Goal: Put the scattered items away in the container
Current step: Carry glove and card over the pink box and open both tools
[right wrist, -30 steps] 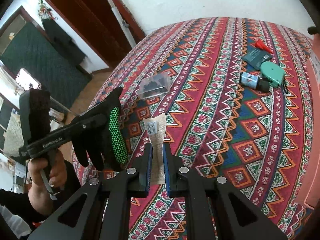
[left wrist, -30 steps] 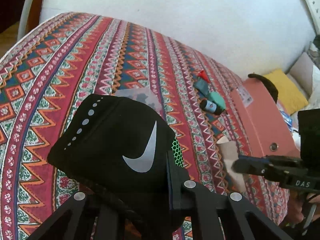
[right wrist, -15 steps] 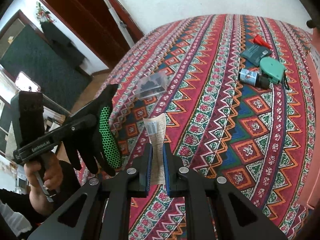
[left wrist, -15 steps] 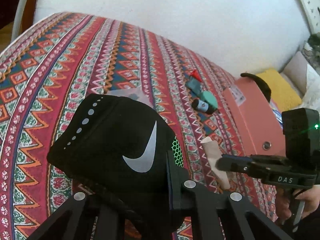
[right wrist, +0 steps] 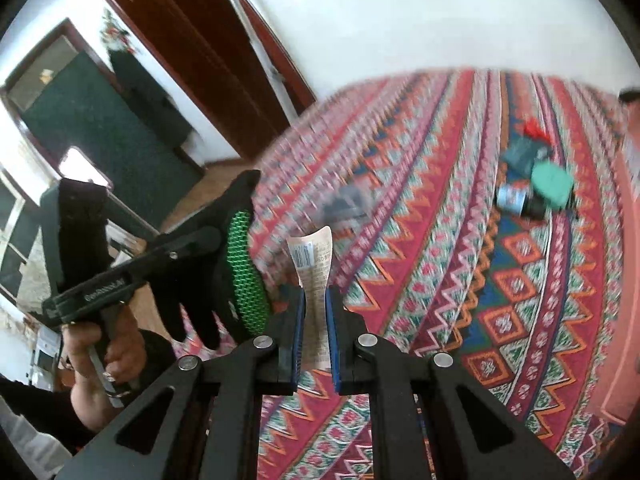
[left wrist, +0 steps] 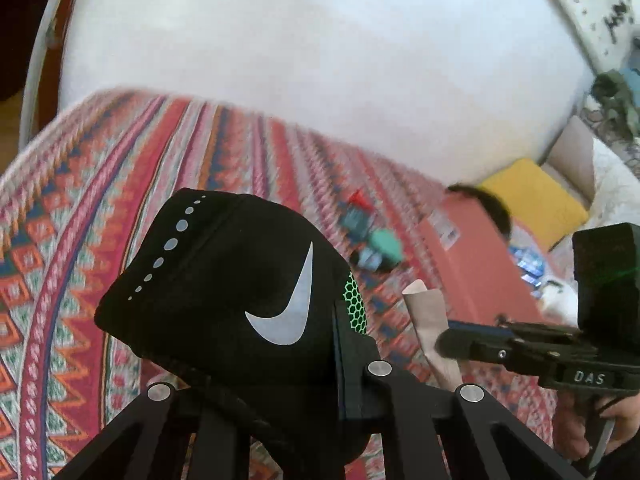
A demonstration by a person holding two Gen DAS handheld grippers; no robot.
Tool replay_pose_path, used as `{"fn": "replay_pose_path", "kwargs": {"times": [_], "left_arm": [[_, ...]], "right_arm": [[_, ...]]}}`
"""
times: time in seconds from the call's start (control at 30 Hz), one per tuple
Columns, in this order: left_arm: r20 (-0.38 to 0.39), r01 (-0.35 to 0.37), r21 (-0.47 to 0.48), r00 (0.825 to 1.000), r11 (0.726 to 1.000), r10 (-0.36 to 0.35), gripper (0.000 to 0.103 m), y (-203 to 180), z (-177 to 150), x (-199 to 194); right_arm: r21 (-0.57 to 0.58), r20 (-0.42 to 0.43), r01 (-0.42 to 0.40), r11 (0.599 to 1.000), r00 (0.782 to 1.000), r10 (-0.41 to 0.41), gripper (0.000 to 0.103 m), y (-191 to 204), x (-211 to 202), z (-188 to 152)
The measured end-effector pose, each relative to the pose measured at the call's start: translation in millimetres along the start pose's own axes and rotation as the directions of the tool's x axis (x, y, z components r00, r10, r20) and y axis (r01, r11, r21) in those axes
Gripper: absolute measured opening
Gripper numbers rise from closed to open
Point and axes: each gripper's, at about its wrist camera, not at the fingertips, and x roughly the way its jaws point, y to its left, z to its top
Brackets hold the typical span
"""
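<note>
My left gripper (left wrist: 312, 332) is shut on a black Nike glove (left wrist: 224, 280) with a green honeycomb palm, held above the patterned bedspread; the glove also shows in the right wrist view (right wrist: 236, 264). My right gripper (right wrist: 316, 304) is shut on a beige paper packet (right wrist: 314, 264) with a barcode; the packet also shows in the left wrist view (left wrist: 430, 328). The pink container (left wrist: 476, 264) stands at the bed's right edge. A red, dark teal and green cluster of small items (right wrist: 532, 176) lies near it, blurred.
A clear plastic case (right wrist: 346, 204) lies on the bedspread (right wrist: 460, 280), blurred. A yellow cushion (left wrist: 536, 204) and white bedding lie beyond the container. A white wall is behind the bed; a wooden door (right wrist: 200, 52) stands far left.
Both grippers have risen and swung right toward the pink container, carrying the glove and the packet. The views now blur with motion.
</note>
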Motion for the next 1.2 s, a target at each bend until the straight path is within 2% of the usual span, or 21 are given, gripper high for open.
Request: {"fn": "replay_pose_path", "kwargs": {"times": [0.07, 0.17, 0.27, 0.33, 0.4, 0.5, 0.57, 0.6, 0.63, 0.7, 0.83, 0.87, 0.97, 1.0, 1.03, 1.07, 1.1, 1.17, 1.2], "left_arm": [[0.024, 0.012, 0.027, 1.0, 1.0, -0.012, 0.008, -18.9, 11.5, -5.0], [0.067, 0.063, 0.078, 0.995, 0.995, -0.068, 0.008, -58.8, 36.8, -12.3], [0.104, 0.106, 0.173, 0.987, 0.979, -0.125, 0.008, -111.9, 63.0, -18.8], [0.125, 0.139, 0.249, 0.977, 0.958, -0.175, 0.008, -153.1, 78.8, -21.6], [0.136, 0.175, 0.313, 0.965, 0.934, -0.226, 0.008, -192.7, 90.9, -21.8], [0.134, 0.224, 0.378, 0.947, 0.898, -0.292, 0.008, -244.5, 102.9, -15.9], [0.124, 0.257, 0.412, 0.935, 0.874, -0.333, 0.008, -278.1, 109.4, -6.3], [0.114, 0.27, 0.422, 0.931, 0.865, -0.347, 0.008, -291.3, 110.9, -1.0], [0.104, 0.282, 0.431, 0.928, 0.857, -0.358, 0.008, -303.6, 112.0, 4.4], [0.068, 0.308, 0.451, 0.924, 0.838, -0.376, 0.008, -331.7, 111.4, 25.7], [-0.013, 0.337, 0.47, 0.927, 0.815, -0.376, 0.008, -374.8, 107.2, 80.8], [-0.033, 0.339, 0.473, 0.929, 0.813, -0.368, 0.009, -382.9, 105.9, 95.2], [-0.103, 0.307, 0.493, 0.95, 0.814, -0.295, 0.016, -408.0, 98.6, 163.8], [-0.137, 0.291, 0.496, 0.957, 0.818, -0.258, 0.033, -413.2, 96.1, 188.3], [-0.151, 0.259, 0.483, 0.965, 0.836, -0.212, 0.04, -411.5, 92.6, 207.0], [-0.161, 0.223, 0.467, 0.973, 0.856, -0.166, 0.046, -408.4, 88.9, 224.3], [-0.171, 0.211, 0.444, 0.974, 0.871, -0.148, 0.052, -402.0, 86.6, 233.5], [-0.176, 0.226, 0.381, 0.97, 0.896, -0.169, 0.061, -382.5, 89.0, 237.7], [-0.157, 0.22, 0.359, 0.972, 0.907, -0.174, 0.066, -369.8, 92.0, 233.6]], "right_arm": [[-0.02, 0.051, -0.008, 1.0, 0.999, 0.009, 0.011, 11.3, -20.1, 4.8], [-0.055, 0.155, -0.005, 0.998, 0.988, 0.013, 0.011, 26.4, -61.8, 16.4], [-0.068, 0.282, 0.022, 0.997, 0.959, -0.002, 0.011, 36.1, -111.8, 27.3], [-0.069, 0.372, 0.057, 0.996, 0.928, -0.027, 0.011, 38.6, -153.1, 30.4], [-0.058, 0.476, 0.099, 0.993, 0.877, -0.06, 0.011, 37.9, -201.0, 32.4], [-0.023, 0.616, 0.176, 0.984, 0.778, -0.124, 0.011, 32.3, -275.5, 27.7], [0.02, 0.7, 0.24, 0.971, 0.69, -0.185, 0.011, 26.2, -323.4, 19.1], [0.04, 0.728, 0.266, 0.963, 0.652, -0.211, 0.011, 22.2, -343.2, 14.3], [0.061, 0.746, 0.285, 0.957, 0.623, -0.233, 0.011, 18.6, -358.0, 10.2], [0.126, 0.782, 0.331, 0.935, 0.547, -0.298, 0.011, 7.1, -388.4, 1.3], [0.25, 0.778, 0.394, 0.885, 0.462, -0.425, 0.011, -23.9, -413.0, -5.8], [0.289, 0.759, 0.413, 0.863, 0.451, -0.47, 0.011, -37.2, -412.5, -5.8], [0.399, 0.645, 0.471, 0.787, 0.466, -0.606, 0.012, -96.1, -390.0, -0.1], [0.432, 0.602, 0.491, 0.757, 0.468, -0.647, 0.014, -115.7, -382.6, 1.8], [0.463, 0.557, 0.511, 0.725, 0.469, -0.686, 0.021, -135.4, -375.1, 3.7], [0.491, 0.51, 0.531, 0.691, 0.468, -0.722, 0.042, -155.0, -367.6, 5.6], [0.517, 0.461, 0.55, 0.655, 0.466, -0.755, 0.067, -174.6, -360.1, 7.5], [0.563, 0.358, 0.59, 0.579, 0.457, -0.814, 0.082, -213.9, -345.2, 11.3], [0.58, 0.329, 0.592, 0.56, 0.459, -0.826, 0.082, -228.0, -341.6, 11.5]]}}
